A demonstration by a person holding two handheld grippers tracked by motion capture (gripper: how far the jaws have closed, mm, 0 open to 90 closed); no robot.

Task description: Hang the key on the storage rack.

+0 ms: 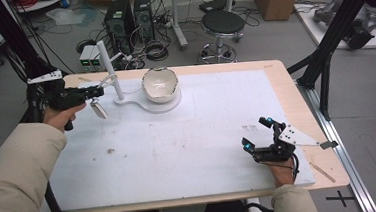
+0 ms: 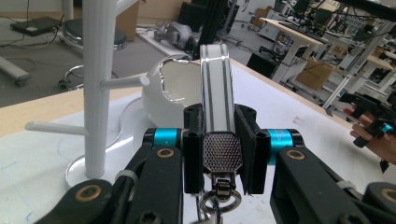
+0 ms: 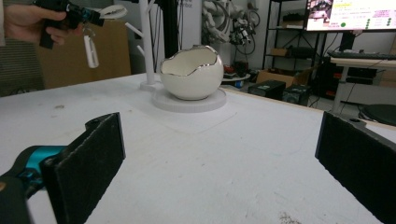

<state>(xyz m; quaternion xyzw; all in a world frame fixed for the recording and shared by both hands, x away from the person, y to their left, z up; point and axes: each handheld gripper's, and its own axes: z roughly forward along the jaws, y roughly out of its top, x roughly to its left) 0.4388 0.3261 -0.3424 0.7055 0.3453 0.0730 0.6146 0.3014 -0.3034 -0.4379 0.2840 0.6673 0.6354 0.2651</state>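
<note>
A cluttered lab floor with computer towers, cables and a black stool [image 1: 223, 22] lies behind a white-topped table [image 1: 189, 151] edged in pale wood. At the left of the high view the left gripper [image 1: 95, 92] is held just above the table's far-left corner, its jaws clamped on a white strap-like keychain [image 2: 217, 93] with dark stripes; a metal ring and a small white tag [image 1: 99, 110] dangle beneath it. Just right of it stands a white peg stand [image 1: 109, 66] with short side pegs, its flat base running on to carry an egg-shaped white bowl [image 1: 160, 85] with a jagged silvered rim. At the lower right of the frame the right gripper [image 1: 258, 137] rests near the table's edge, jaws spread wide and empty.

The step in hand looks like hanging the keychain on a peg. To do it well, I would keep the strap pinched firmly, bring its loop level with a free peg's tip [image 2: 144, 80], slide it along the peg, and only then let go, staying clear of the bowl
</note>
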